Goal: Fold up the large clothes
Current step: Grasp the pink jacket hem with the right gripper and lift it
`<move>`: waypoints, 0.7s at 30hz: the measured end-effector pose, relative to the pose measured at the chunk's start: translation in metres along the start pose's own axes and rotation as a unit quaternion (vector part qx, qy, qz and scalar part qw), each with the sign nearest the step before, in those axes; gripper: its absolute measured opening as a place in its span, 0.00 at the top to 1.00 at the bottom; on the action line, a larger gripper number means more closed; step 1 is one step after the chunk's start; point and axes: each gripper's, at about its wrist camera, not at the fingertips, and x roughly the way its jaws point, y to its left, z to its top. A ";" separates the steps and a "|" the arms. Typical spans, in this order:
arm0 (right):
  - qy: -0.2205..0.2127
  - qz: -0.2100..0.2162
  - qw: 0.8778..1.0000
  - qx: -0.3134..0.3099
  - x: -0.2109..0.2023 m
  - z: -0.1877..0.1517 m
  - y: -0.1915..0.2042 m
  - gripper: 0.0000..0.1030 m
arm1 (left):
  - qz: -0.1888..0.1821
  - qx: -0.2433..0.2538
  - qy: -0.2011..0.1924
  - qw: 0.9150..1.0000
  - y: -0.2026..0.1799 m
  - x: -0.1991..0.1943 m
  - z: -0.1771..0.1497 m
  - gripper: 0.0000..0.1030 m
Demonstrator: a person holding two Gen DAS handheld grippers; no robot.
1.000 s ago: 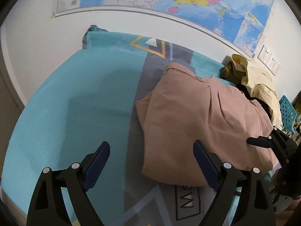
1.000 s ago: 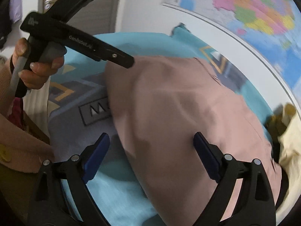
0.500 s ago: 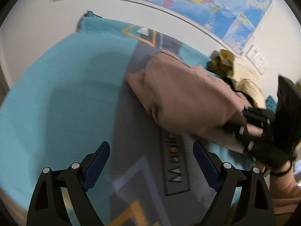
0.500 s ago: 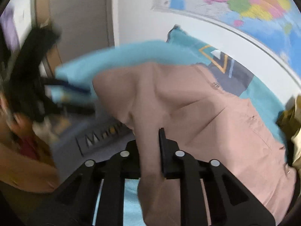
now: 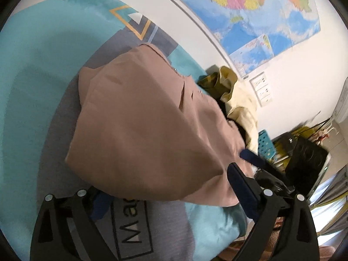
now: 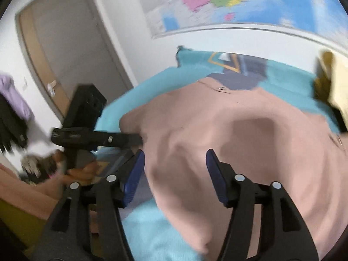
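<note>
Fabric fills the foreground on both of my wrist feeds: the pink garment (image 5: 152, 117) lies bunched on the bed (image 5: 41, 69), its near hem draped over my left gripper (image 5: 165, 187). That gripper's fingers stand apart; the left blue pad is half buried under the cloth, so I cannot tell whether it touches the fabric. My right gripper (image 6: 174, 174) also stands parted, with the garment's folded edge sagging between its fingers, gripped by neither. This feed is smeared with motion blur, and the lower hem runs out of frame. Just left of it I see the other gripper's black body, its tip reaching to the cloth's edge. Further back, a yellow garment (image 5: 239, 102) sits heaped beside the pink one, partly hidden behind it. A map (image 5: 250, 10) hangs on the wall beyond, its top cropped.
</note>
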 end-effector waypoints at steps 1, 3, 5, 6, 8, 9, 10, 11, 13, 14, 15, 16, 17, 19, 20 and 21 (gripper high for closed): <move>-0.008 0.006 1.000 0.026 -0.015 -0.008 -0.009 0.40 | -0.005 -0.001 -0.002 1.000 0.000 0.000 0.001 0.09; -0.020 0.024 0.997 0.074 -0.041 -0.026 -0.026 0.35 | -0.012 -0.009 -0.011 1.000 0.001 0.000 0.003 0.09; -0.033 0.031 0.992 0.121 -0.066 -0.046 -0.041 0.32 | -0.003 -0.008 -0.014 1.000 0.001 0.003 0.007 0.09; -0.041 0.033 0.987 0.152 -0.081 -0.059 -0.050 0.30 | 0.006 -0.004 -0.013 1.000 -0.001 0.006 0.009 0.09; -0.049 0.035 0.978 0.201 -0.103 -0.086 -0.064 0.29 | 0.025 0.005 -0.012 1.000 -0.004 0.013 0.011 0.10; -0.050 0.037 0.973 0.223 -0.114 -0.098 -0.067 0.26 | 0.033 0.010 -0.010 0.999 -0.006 0.017 0.012 0.10; -0.052 0.039 0.967 0.244 -0.120 -0.108 -0.072 0.25 | 0.042 0.017 -0.007 0.999 -0.009 0.022 0.014 0.10; -0.056 0.040 0.962 0.265 -0.126 -0.120 -0.077 0.24 | 0.051 0.025 -0.007 0.998 -0.012 0.026 0.015 0.09; -0.054 0.043 0.949 0.308 -0.136 -0.144 -0.085 0.24 | 0.062 0.033 -0.005 0.998 -0.016 0.032 0.018 0.09; -0.052 0.036 0.945 0.321 -0.140 -0.153 -0.087 0.23 | 0.064 0.033 -0.003 0.997 -0.015 0.034 0.020 0.10; -0.048 0.017 0.942 0.333 -0.141 -0.160 -0.090 0.23 | 0.066 0.031 0.000 0.997 -0.015 0.035 0.022 0.10; -0.047 0.002 0.940 0.337 -0.139 -0.163 -0.093 0.23 | 0.071 0.030 0.002 0.997 -0.015 0.036 0.024 0.12; -0.047 -0.013 0.939 0.340 -0.138 -0.164 -0.095 0.23 | 0.078 0.029 0.003 0.997 -0.015 0.037 0.025 0.16; -0.050 -0.049 0.938 0.341 -0.131 -0.161 -0.099 0.25 | 0.094 0.039 0.009 0.995 -0.018 0.039 0.026 0.20; -0.056 -0.054 0.938 0.337 -0.128 -0.157 -0.102 0.23 | 0.107 0.051 0.012 0.993 -0.021 0.041 0.025 0.24; -0.059 -0.068 0.939 0.332 -0.125 -0.154 -0.102 0.23 | 0.123 0.066 0.015 0.990 -0.025 0.043 0.023 0.26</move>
